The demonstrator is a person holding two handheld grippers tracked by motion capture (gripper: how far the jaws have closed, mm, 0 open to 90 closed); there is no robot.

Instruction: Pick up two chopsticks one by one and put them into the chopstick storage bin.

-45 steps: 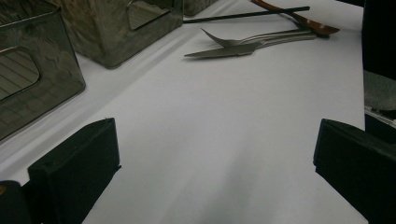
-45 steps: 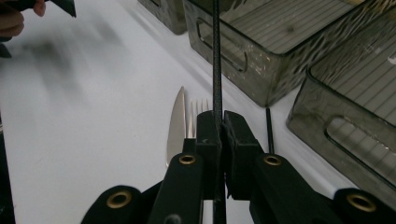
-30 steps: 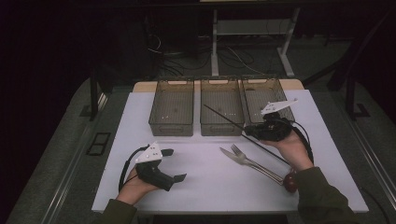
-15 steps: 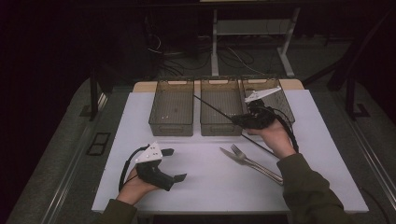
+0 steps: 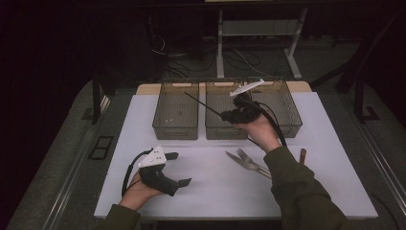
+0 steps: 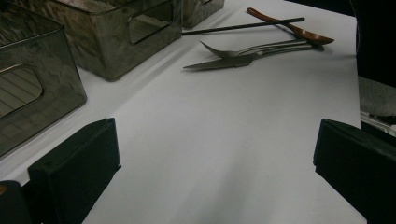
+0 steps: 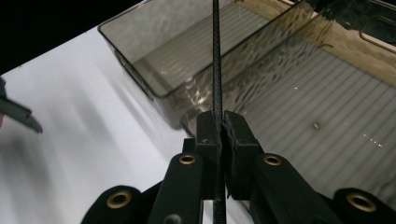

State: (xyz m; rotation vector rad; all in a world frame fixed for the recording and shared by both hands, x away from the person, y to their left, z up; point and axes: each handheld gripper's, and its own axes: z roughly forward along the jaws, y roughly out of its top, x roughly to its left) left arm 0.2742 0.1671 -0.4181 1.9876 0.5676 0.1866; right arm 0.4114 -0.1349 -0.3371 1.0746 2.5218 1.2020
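At the near left of the white table [image 5: 210, 191], the left gripper [image 5: 174, 168] rests in the person's left hand [image 5: 136, 194], low over the surface; in the left gripper view its two black jaws stand wide apart with bare table between them. Farther back sit three smoky clear bins in a row along the far edge: the left bin [image 5: 176, 116], the middle bin [image 5: 218, 129] and the right bin [image 5: 282, 108]. The right gripper [image 5: 224, 115] is held up over the middle bin by the right hand [image 5: 261, 132]; its jaws are pressed together on a thin black chopstick [image 5: 203, 104], which slants up and to the left from the jaws, its far tip above the gap between the left and middle bins. In the right gripper view the chopstick [image 7: 217, 56] runs straight up from between the closed pads. On the table near the right of centre lie a knife [image 5: 239, 160] and a fork [image 5: 249, 158] side by side, touching or nearly so, partly under the right sleeve. Just right of the sleeve lies the reddish-brown handle of a spoon [image 5: 302, 155]; the left gripper view shows a second black chopstick [image 6: 243, 27] lying beside that cutlery
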